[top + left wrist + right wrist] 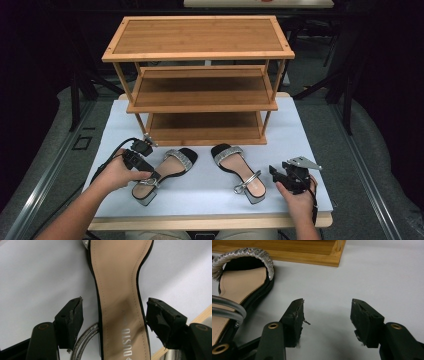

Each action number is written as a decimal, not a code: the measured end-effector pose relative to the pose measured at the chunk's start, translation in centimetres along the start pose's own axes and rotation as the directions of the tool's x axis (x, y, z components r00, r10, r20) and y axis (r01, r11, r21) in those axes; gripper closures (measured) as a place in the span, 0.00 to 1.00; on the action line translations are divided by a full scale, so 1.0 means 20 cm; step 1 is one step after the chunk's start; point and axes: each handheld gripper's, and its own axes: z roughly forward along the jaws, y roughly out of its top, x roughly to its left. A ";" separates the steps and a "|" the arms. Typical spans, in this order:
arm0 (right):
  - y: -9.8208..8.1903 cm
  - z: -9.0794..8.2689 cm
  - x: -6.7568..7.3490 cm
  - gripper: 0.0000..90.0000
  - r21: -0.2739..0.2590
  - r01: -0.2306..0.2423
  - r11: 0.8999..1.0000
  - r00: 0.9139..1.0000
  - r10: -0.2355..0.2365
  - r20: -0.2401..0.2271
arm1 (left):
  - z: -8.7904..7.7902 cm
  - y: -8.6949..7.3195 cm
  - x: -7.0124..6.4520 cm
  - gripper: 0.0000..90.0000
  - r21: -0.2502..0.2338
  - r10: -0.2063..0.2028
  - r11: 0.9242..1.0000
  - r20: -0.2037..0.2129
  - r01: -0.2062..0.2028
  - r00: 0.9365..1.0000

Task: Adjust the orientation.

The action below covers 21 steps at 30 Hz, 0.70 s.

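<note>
Before the shelf rack (200,82), two sandals (165,172) lie.

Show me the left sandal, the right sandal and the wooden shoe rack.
left sandal (170,167): high view, on its tan insole.
right sandal (239,169): high view, on its tan insole.
wooden shoe rack (197,36): high view, on its top shelf.

A rack (200,80) stands at the worktop's (310,150) back edge, mid-width. Two sandals lie before it, toes toward the rack and heels toward the front edge: the left sandal (167,172) left of centre, the right sandal (240,171) just right of centre, apart. The left gripper (150,175) sits over the left sandal's heel, fingers (72,320) either side of it. The right gripper (280,175) is near the front right corner, beside the right sandal.
</note>
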 end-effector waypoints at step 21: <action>0.00 0.00 -0.01 0.49 0.006 -0.013 1.000 1.000 0.013 0.001 | 0.10 0.07 -0.04 0.35 0.147 -0.017 0.989 0.009 0.015 1.000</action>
